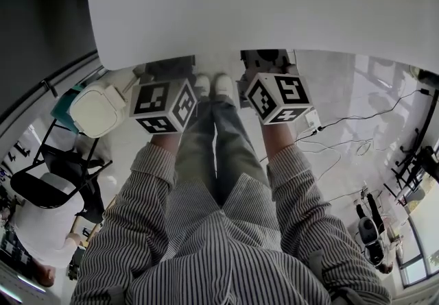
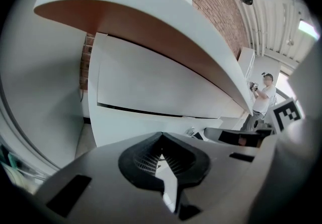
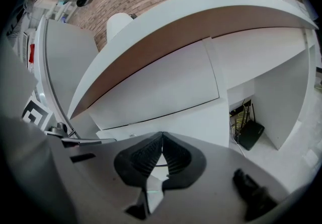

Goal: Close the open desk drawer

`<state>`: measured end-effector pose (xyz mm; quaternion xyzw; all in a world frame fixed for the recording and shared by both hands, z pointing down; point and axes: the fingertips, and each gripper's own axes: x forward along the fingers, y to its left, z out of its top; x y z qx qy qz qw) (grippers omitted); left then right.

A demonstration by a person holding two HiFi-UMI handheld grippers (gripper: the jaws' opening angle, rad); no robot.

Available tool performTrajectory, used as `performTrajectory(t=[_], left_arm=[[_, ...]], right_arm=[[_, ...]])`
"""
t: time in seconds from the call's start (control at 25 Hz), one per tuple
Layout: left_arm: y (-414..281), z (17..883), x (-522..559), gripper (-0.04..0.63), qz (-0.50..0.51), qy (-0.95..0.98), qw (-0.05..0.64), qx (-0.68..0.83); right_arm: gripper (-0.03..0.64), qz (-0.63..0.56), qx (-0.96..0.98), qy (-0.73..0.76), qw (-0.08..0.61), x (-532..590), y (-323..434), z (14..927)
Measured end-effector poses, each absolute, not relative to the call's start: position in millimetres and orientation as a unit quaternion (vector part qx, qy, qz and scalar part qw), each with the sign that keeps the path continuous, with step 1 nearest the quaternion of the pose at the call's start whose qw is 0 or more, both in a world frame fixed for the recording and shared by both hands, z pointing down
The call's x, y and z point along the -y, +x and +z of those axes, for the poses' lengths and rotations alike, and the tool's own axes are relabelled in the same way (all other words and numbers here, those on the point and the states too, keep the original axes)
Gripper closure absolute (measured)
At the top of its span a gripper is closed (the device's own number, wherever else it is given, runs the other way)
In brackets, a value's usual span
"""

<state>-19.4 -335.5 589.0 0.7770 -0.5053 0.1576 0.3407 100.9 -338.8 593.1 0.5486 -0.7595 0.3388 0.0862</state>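
Directly ahead of left gripper and right gripper — drawer front.

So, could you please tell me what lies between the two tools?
In the head view, the person's legs and white shoes show between the left tool and the right tool.

The left arm and right arm, in striped sleeves, reach forward side by side. The left tool and right tool have their jaws together, empty.
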Motion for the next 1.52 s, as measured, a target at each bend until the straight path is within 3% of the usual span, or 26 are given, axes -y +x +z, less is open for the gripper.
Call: performTrajectory(t=[0.68, 1.52], left_arm=[[-22, 598, 328, 0.583, 0.168, 0.768, 0.334, 0.519], [-2, 524, 284, 0.583, 0.145, 0.807, 0.284, 0.496]], right_arm=[[0.600, 0.328, 0.759, 0.555, 0.096, 331, 96, 594], [0.600, 0.286, 0.789, 0.539, 0.070, 282, 101, 521]])
